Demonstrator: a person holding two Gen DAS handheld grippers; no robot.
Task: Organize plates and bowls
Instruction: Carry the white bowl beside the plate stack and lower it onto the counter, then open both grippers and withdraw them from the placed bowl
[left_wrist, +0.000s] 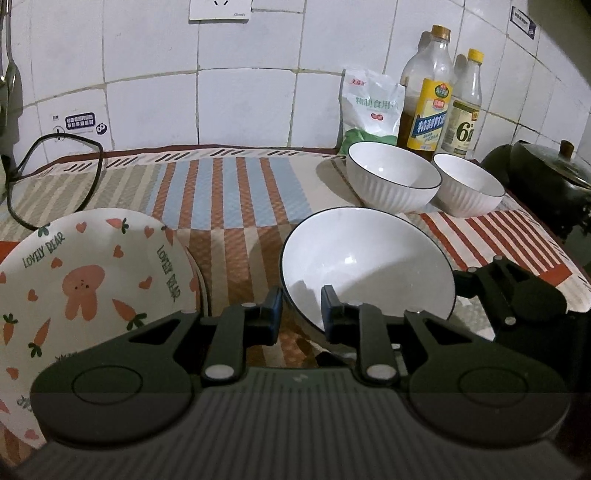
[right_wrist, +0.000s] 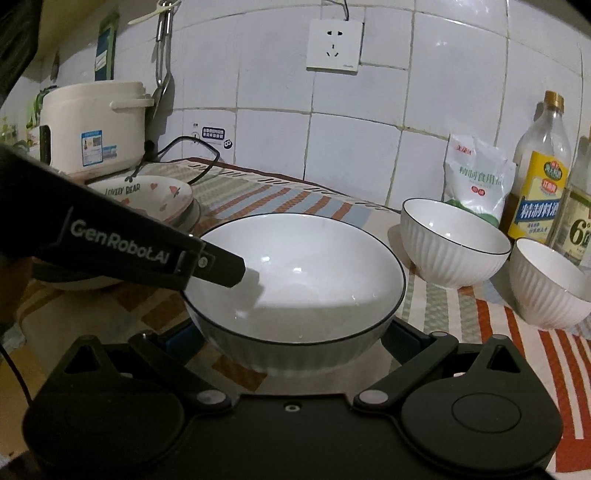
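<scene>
the left tongs (left_wrist: 298, 314) straddle the near rim of the big white bowl (left_wrist: 365, 258), jaws narrow with a sliver of gap off the rim on both sides, so not pinching. the right tongs (right_wrist: 295, 343) span the bowl's body wide from the near side, but whether their pads press is hidden. two small bowls (left_wrist: 393, 177) lie beyond it to the right, the bear plate (left_wrist: 85, 280) to the left, all on the striped surface (left_wrist: 229, 192).

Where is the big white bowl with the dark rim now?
The big white bowl sits on the striped cloth at the centre of the right wrist view, between the right gripper's fingers, with the rabbit plate on its left and two smaller bowls behind on its right.
</scene>
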